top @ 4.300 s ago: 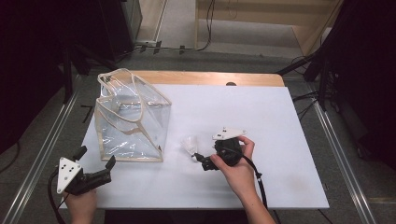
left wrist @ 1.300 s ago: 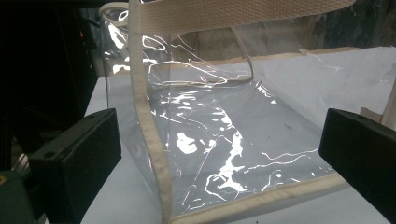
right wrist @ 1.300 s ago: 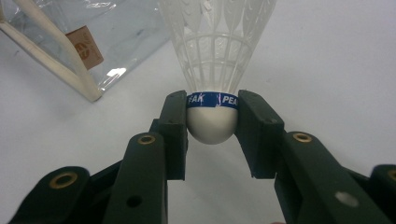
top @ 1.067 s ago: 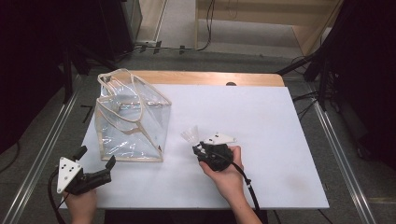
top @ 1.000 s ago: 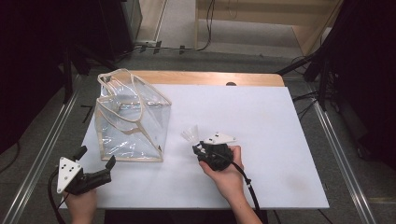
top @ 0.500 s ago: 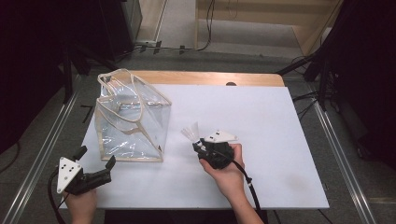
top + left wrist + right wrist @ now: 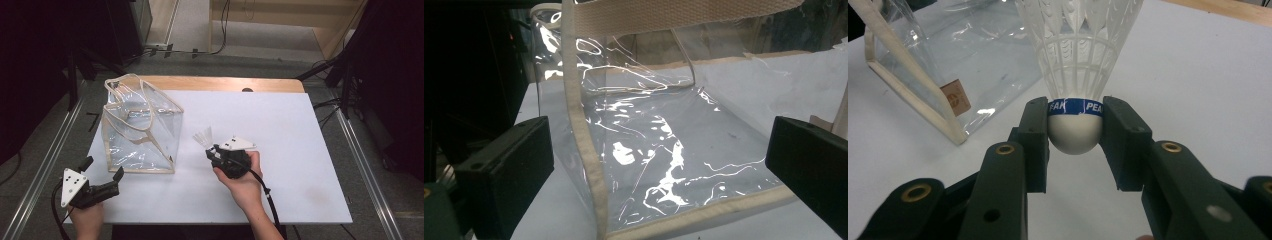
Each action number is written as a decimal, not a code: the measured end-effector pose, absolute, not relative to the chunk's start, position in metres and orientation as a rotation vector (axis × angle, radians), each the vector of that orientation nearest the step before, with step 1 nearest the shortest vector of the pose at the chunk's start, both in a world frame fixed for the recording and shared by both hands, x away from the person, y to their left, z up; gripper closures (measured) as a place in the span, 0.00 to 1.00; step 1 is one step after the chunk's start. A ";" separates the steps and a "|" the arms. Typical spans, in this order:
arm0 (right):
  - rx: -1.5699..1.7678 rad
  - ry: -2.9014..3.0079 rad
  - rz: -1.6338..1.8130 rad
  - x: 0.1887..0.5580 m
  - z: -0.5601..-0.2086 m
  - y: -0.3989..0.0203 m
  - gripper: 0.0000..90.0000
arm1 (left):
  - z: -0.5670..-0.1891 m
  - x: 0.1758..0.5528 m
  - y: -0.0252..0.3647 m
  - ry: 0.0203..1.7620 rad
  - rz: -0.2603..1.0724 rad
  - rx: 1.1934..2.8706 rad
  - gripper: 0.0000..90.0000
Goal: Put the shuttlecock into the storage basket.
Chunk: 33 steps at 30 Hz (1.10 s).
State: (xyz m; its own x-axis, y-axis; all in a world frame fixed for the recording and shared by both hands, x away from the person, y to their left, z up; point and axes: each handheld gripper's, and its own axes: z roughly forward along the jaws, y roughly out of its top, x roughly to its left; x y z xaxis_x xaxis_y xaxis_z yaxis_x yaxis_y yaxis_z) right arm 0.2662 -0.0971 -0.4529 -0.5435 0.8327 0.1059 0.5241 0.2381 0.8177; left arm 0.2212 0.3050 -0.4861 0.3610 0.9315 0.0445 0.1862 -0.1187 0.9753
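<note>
Your right gripper (image 7: 1075, 125) is clamped on the shuttlecock (image 7: 1078, 55) mid-desk; the clear tote bag (image 7: 140, 127) near the desk's left edge awaits it. Your left gripper (image 7: 102, 177) idles, jaws apart.

The shuttlecock (image 7: 1075, 65) is white with a blue band of white lettering; the bag (image 7: 140, 127) at ten o'clock is clear, trimmed cream, on a white table (image 7: 280, 130).
</note>
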 end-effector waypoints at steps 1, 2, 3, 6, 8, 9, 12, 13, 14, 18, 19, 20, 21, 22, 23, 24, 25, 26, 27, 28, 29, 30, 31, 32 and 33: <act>1.252 2.165 1.215 0.266 -0.453 -0.097 0.69 | -0.486 0.221 0.305 1.035 0.888 1.570 0.00; 1.246 2.162 1.217 0.266 -0.452 -0.097 0.69 | -0.486 0.221 0.305 1.035 0.888 1.570 0.00; 1.246 2.162 1.217 0.266 -0.452 -0.097 0.69 | -0.486 0.221 0.305 1.035 0.888 1.570 0.00; 1.241 2.151 1.225 0.266 -0.449 -0.097 0.69 | -0.486 0.221 0.305 1.035 0.888 1.570 0.00; 1.234 2.148 1.232 0.267 -0.448 -0.097 0.69 | -0.486 0.221 0.305 1.035 0.888 1.570 0.00; 1.237 2.148 1.233 0.267 -0.448 -0.097 0.69 | -0.486 0.221 0.305 1.035 0.888 1.570 0.00; 1.221 2.143 1.241 0.267 -0.447 -0.097 0.69 | -0.486 0.221 0.305 1.035 0.888 1.570 0.00; 1.213 2.140 1.243 0.267 -0.446 -0.096 0.69 | -0.486 0.221 0.305 1.035 0.888 1.570 0.00; 1.207 2.136 1.247 0.267 -0.446 -0.096 0.69 | -0.486 0.221 0.305 1.035 0.887 1.570 0.00; 1.199 2.120 1.271 0.267 -0.445 -0.096 0.69 | -0.486 0.221 0.305 1.034 0.887 1.569 0.00; 1.187 2.114 1.281 0.267 -0.445 -0.095 0.69 | -0.486 0.221 0.305 1.034 0.887 1.569 0.00; 1.183 2.109 1.289 0.267 -0.445 -0.095 0.69 | -0.486 0.221 0.305 1.034 0.887 1.570 0.00; 1.177 2.107 1.296 0.267 -0.444 -0.094 0.69 | -0.486 0.221 0.305 1.034 0.887 1.569 0.00; 1.174 2.107 1.298 0.267 -0.444 -0.094 0.69 | -0.486 0.221 0.305 1.034 0.887 1.569 0.00; 1.171 2.104 1.299 0.267 -0.444 -0.094 0.69 | -0.486 0.221 0.305 1.034 0.887 1.569 0.00; 1.165 2.102 1.301 0.267 -0.443 -0.094 0.69 | -0.486 0.221 0.305 1.034 0.887 1.570 0.00; 1.164 2.100 1.302 0.267 -0.442 -0.093 0.69 | -0.486 0.221 0.305 1.034 0.887 1.569 0.00; 1.157 2.098 1.305 0.268 -0.440 -0.093 0.70 | -0.486 0.221 0.305 1.034 0.887 1.569 0.00; 1.157 2.098 1.305 0.268 -0.440 -0.093 0.70 | -0.486 0.221 0.305 1.034 0.887 1.569 0.00; 1.152 2.097 1.307 0.268 -0.439 -0.092 0.69 | -0.486 0.221 0.305 1.034 0.887 1.569 0.00; 1.142 2.097 1.309 0.268 -0.438 -0.091 0.69 | -0.486 0.221 0.305 1.034 0.887 1.569 0.00; 1.143 2.094 1.311 0.268 -0.437 -0.091 0.69 | -0.486 0.221 0.305 1.034 0.887 1.569 0.00; 1.143 2.094 1.311 0.268 -0.437 -0.091 0.69 | -0.486 0.221 0.305 1.034 0.887 1.569 0.00; 1.134 2.094 1.310 0.268 -0.436 -0.090 0.69 | -0.486 0.221 0.305 1.034 0.887 1.569 0.00; 1.132 2.094 1.311 0.268 -0.435 -0.089 0.69 | -0.486 0.221 0.305 1.034 0.887 1.569 0.00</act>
